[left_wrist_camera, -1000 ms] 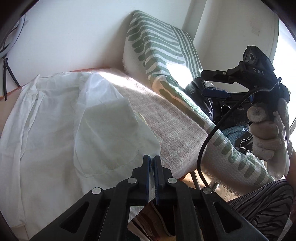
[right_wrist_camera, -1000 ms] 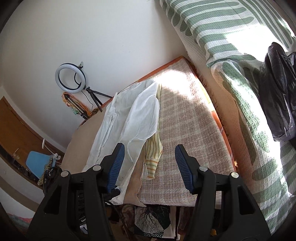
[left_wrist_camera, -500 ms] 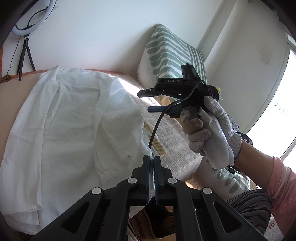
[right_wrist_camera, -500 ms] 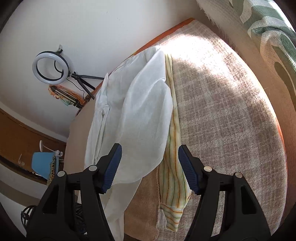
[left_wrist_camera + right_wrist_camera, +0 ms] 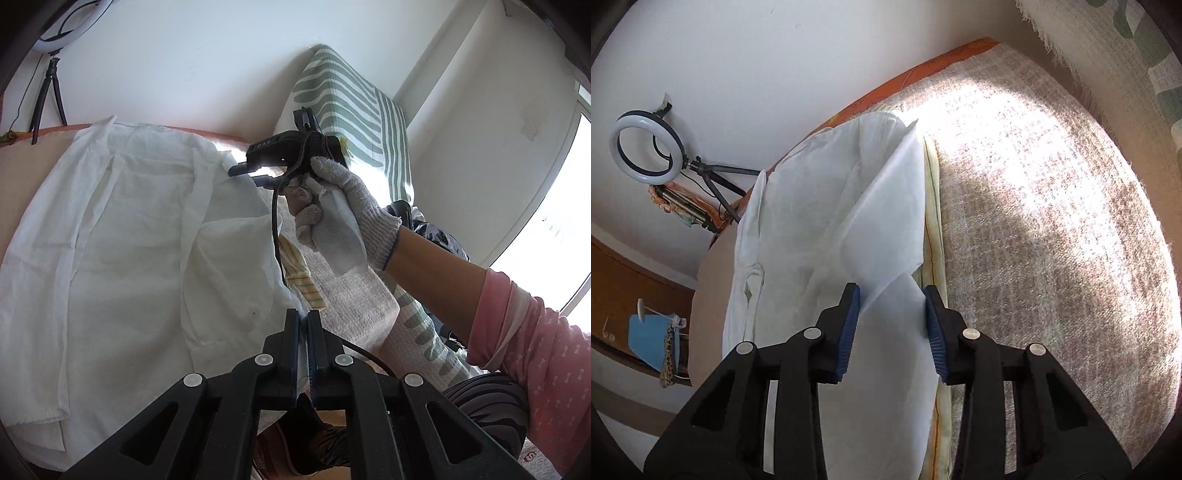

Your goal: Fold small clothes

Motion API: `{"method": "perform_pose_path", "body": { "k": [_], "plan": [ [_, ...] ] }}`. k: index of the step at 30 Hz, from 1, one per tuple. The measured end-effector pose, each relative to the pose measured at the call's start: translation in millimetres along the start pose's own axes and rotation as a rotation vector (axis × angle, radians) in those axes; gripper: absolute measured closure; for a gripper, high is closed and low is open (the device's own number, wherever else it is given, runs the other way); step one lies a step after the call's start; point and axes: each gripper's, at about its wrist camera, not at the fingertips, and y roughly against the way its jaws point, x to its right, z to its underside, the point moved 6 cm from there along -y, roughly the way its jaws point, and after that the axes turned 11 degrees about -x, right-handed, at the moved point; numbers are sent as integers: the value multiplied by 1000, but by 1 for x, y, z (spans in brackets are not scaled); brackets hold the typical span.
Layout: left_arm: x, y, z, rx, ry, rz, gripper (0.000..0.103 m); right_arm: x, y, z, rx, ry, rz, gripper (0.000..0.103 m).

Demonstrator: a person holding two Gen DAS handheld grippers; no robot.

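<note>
A thin white shirt [image 5: 122, 240] lies spread on the bed, one side folded over itself. My left gripper [image 5: 303, 321] is shut on the shirt's near edge. My right gripper [image 5: 892, 299] is open, its blue pads on either side of the folded white flap [image 5: 871, 225]. In the left wrist view the right gripper [image 5: 251, 175] sits at the shirt's far right edge, held by a gloved hand. A yellow striped garment [image 5: 932, 206] lies under the shirt's right edge and also shows in the left wrist view [image 5: 301, 275].
A beige woven blanket [image 5: 1052, 221] covers the bed to the right. A green striped throw [image 5: 354, 110] drapes the sofa beyond. A ring light on a tripod [image 5: 646, 151] stands by the wall at left. A dark jacket [image 5: 436, 232] lies on the sofa.
My right gripper has moved forward and down to the shirt's right edge, its pads now around the folded flap. My left gripper has stayed shut on the near edge while its view swung left.
</note>
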Motion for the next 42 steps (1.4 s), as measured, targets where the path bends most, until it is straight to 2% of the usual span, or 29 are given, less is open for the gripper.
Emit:
{"method": "perform_pose_path", "body": {
  "k": [2, 4, 10, 13, 15, 18, 25, 32, 37, 39, 42],
  "plan": [
    [-3, -2, 1, -4, 16, 12, 102, -3, -2, -2, -15, 3, 16, 93],
    [-4, -7, 2, -16, 37, 40, 102, -7, 3, -8, -20, 7, 65, 95],
    [1, -11, 1, -9, 36, 79, 102, -40, 29, -33, -20, 129, 349, 97],
    [-15, -7, 6, -8, 74, 76, 102, -52, 16, -34, -61, 189, 485, 97],
    [-30, -1, 9, -7, 118, 74, 102, -58, 10, -35, -80, 195, 525, 98],
    [-50, 15, 12, 16, 158, 56, 102, -82, 12, -42, -60, 205, 485, 98],
    [-78, 49, 19, 74, 201, 18, 102, -144, -10, -48, -70, 283, 490, 98],
    [-108, 60, 30, 74, 267, -7, 103, -185, -68, -37, -124, 347, 486, 98],
    [-129, 59, 39, 52, 321, -25, 102, -193, -101, -29, -165, 368, 505, 97],
    [-131, 58, 41, 45, 323, -35, 102, -192, -106, -28, -175, 369, 492, 95],
    [-133, 57, 44, 38, 317, -50, 102, -196, -96, -27, -165, 366, 396, 74]
  ]
}}
